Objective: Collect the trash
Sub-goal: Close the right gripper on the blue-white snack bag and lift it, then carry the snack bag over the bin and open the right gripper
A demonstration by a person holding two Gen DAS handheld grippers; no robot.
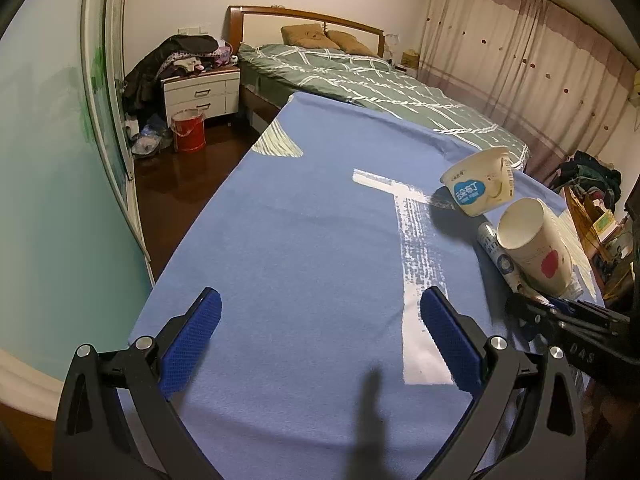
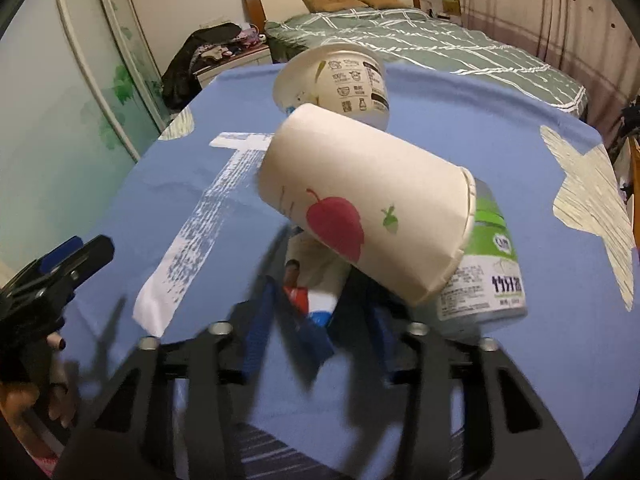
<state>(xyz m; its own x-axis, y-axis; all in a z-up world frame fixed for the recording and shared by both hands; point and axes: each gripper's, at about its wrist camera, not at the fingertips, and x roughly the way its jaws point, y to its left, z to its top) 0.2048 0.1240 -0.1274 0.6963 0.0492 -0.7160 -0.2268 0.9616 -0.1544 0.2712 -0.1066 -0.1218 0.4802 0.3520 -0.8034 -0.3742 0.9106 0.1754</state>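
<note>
The white tube (image 2: pixel 310 280) lies on the blue-covered desk (image 2: pixel 480 152), at six o'clock of the paper cup (image 2: pixel 360 208) that rests over it. The right gripper (image 2: pixel 316 316) has its jaws narrowed about the tube's near end, though blur hides whether contact is made. A firm squeeze is called for before lifting, so the cup is not dragged. The left gripper (image 1: pixel 320 336) is held open and empty.

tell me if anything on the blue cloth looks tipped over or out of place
The paper cup with the red leaf lies tilted across a bottle instead of standing, and the yogurt tub behind it is tipped over too.
</note>
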